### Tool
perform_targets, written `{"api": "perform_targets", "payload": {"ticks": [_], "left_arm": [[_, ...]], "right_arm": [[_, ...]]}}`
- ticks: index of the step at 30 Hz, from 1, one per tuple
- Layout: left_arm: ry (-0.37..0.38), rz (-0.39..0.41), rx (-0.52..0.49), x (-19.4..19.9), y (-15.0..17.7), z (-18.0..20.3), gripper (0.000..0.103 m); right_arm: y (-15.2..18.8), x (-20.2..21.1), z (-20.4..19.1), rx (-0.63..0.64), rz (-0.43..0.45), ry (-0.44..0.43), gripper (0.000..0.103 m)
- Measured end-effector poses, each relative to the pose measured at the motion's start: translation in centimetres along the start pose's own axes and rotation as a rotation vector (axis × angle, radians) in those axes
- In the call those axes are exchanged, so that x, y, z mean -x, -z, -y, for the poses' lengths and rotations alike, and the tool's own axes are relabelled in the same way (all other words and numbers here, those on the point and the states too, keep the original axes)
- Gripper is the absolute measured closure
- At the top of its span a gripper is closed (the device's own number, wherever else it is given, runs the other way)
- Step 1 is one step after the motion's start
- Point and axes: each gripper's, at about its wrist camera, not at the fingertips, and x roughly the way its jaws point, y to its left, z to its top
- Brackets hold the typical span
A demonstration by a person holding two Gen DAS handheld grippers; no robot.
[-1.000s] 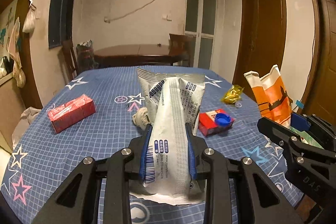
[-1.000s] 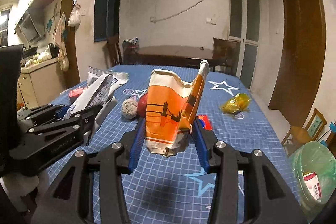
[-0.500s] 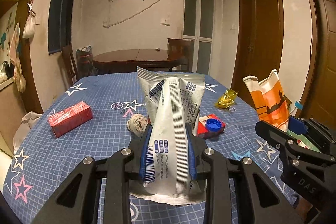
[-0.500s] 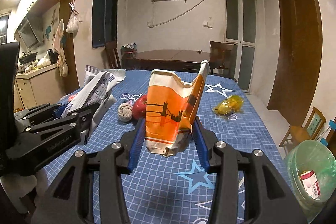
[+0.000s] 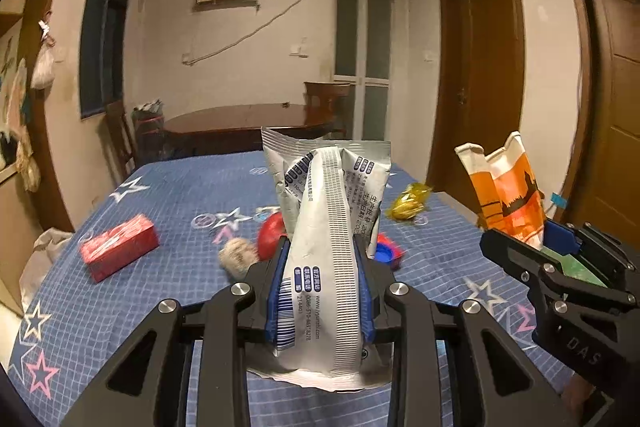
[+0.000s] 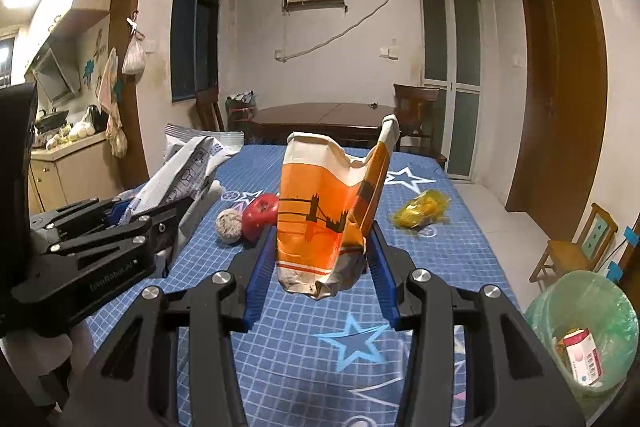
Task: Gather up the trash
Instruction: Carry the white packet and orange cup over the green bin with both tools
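Above the blue star-patterned tablecloth (image 6: 440,251), both tools are loaded and clear of the surface. Left gripper (image 5: 322,291): jaws clamped on a white printed packet (image 5: 332,227), gripped low on its body, top standing upright. Right gripper (image 6: 322,267): jaws clamped on an orange paper bag (image 6: 324,211), pinched near its crumpled base, open mouth upward.

Handling assessment: both items appear empty, light and soft; they deform under the pads and should not slip if the pinch sits on a folded or doubled section. Film packet likely slicker than the paper.

Green-lined bin (image 6: 584,331) stands on the floor beside the table, right of the right gripper, with a carton already inside.

Outstanding on the table: red carton (image 5: 118,253), yellow wrapper (image 6: 420,213), grey wad (image 6: 229,227), a red round item (image 6: 260,215), a red piece with a blue cap (image 5: 386,251).
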Motion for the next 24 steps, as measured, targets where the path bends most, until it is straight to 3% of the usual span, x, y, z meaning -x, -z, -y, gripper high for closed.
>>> {"api": "perform_targets", "payload": {"ticks": [13, 24], "left_arm": [[0.189, -0.001, -0.057, -3.3, -4.1, 9.2, 0.072], [0.383, -0.082, -0.140, -7.5, -6.3, 20.4, 0.071]], "right_arm": [[-2.4, 3.9, 9.1, -0.043, -0.012, 0.145, 0.059], [-2.2, 6.5, 18.2, -0.132, -0.105, 0.245, 0.059]]}}
